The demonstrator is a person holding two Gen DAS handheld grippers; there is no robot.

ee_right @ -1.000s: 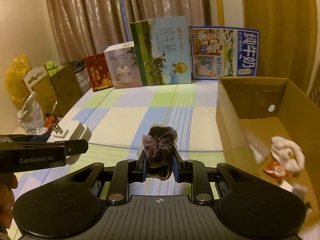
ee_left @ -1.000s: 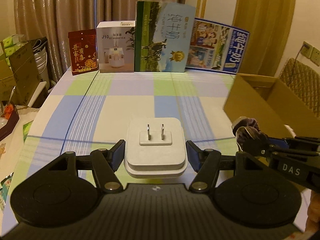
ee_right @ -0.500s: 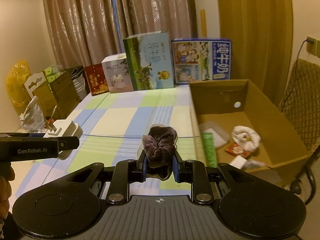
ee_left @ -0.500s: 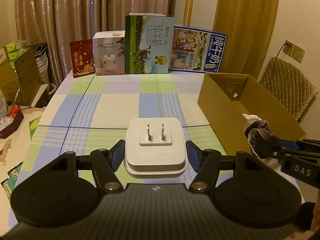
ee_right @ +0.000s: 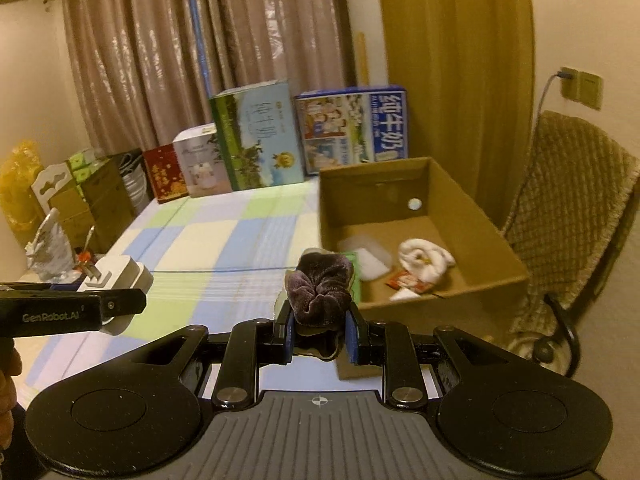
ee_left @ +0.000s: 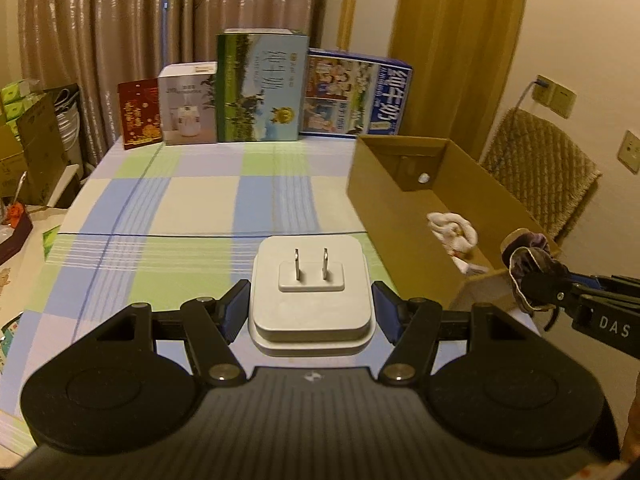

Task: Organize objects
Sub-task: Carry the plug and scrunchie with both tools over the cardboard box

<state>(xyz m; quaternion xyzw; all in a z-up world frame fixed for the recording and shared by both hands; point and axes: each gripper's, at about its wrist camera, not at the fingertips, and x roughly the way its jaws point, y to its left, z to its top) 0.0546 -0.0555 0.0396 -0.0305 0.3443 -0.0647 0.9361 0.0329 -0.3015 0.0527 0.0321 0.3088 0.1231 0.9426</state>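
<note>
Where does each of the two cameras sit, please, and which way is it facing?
Left wrist: rides the left tool, facing along the table to the curtains; shows its fingers on the white charger.
Right wrist: rides the right tool, aimed toward the cardboard box; shows its fingers on the purple scrunchie.
Shared: the box, the cartons, each other's tool.

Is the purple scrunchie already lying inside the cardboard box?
No, the purple scrunchie is held between the right tongs, outside the cardboard box.

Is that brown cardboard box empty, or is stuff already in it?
Not empty. The open-topped cardboard box already holds a rolled white cloth, a small red packet and some pale items I cannot identify.
</note>
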